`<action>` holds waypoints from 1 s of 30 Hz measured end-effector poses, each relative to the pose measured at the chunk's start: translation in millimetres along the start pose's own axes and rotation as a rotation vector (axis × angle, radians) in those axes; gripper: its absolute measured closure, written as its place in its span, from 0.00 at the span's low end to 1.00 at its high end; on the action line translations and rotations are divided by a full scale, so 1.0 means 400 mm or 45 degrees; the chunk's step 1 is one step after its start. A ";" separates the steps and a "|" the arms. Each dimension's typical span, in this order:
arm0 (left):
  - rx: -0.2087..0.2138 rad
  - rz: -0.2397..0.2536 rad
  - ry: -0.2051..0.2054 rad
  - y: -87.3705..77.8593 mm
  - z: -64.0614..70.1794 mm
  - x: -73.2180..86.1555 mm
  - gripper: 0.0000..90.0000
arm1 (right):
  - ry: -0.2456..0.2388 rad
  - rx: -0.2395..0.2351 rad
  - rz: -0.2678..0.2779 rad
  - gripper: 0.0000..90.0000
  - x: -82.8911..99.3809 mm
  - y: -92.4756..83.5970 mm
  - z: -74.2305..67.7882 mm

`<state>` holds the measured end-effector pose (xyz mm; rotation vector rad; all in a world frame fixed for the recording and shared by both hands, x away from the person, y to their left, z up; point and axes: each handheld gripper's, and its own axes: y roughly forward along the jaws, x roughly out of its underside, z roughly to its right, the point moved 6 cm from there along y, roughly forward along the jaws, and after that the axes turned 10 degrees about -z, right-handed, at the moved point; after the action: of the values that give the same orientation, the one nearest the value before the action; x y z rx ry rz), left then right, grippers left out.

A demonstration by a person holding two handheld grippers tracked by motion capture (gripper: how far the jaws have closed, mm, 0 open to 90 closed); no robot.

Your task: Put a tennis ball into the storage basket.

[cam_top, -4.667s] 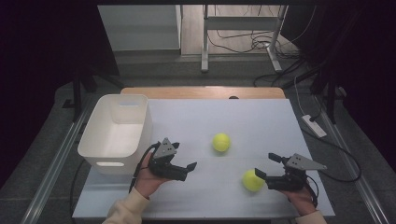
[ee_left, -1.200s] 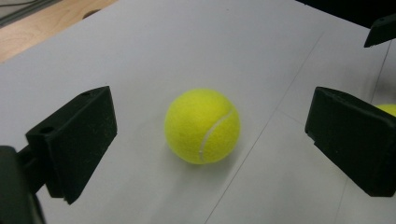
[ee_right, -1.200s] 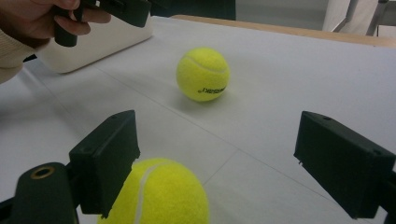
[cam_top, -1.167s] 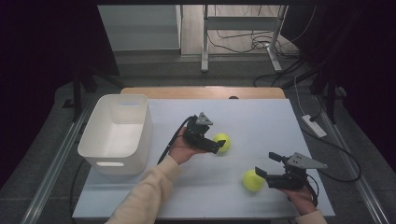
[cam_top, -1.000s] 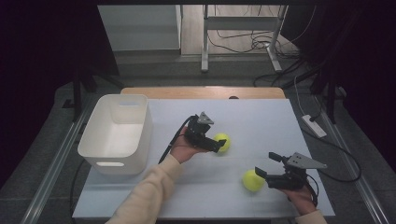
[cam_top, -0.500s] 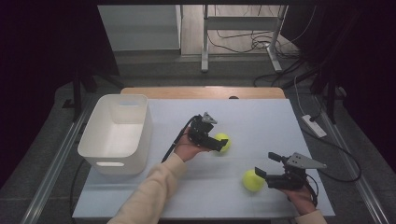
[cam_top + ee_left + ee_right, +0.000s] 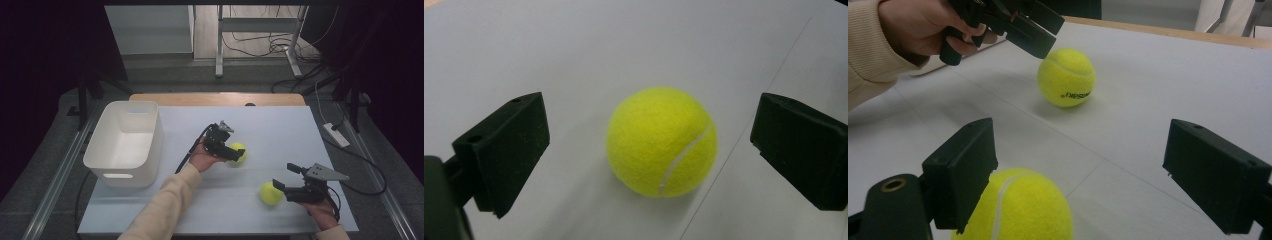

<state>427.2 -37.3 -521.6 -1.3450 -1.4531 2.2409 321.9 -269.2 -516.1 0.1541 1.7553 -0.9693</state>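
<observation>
A: L gripper (image 7: 234,152) – jaw state?
B: Jaws spread wide, pinching nothing; far tennis ball (image 7: 662,141) sits on the table (image 7: 280,125) between them, untouched. L hand (image 7: 202,157) grips the handle, forearm in a cream sleeve (image 7: 160,205) reaching fwd and to the right from the bottom edge.
A: R gripper (image 7: 286,180)?
B: Jaws also apart. Near tennis ball (image 7: 270,193) lies just beside its L jaw, at the tip; contact can't be told. R hand (image 7: 320,210) low, near the table's front edge.
A: Other items?
B: White bin (image 7: 125,142) at table's left, well apart from both balls.
</observation>
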 end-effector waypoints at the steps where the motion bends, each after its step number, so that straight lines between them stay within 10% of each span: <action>1: 0.000 0.000 0.000 0.000 0.000 0.000 0.04 | 0.000 -0.001 0.001 0.15 0.000 0.000 0.000; 30: 0.032 -0.103 -0.010 0.088 -0.002 0.015 0.04 | 0.005 0.002 0.000 0.15 0.000 0.001 0.003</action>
<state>435.7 -51.9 -553.0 -1.2482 -1.4499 2.2087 322.7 -269.8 -516.4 0.1570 1.7583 -0.9708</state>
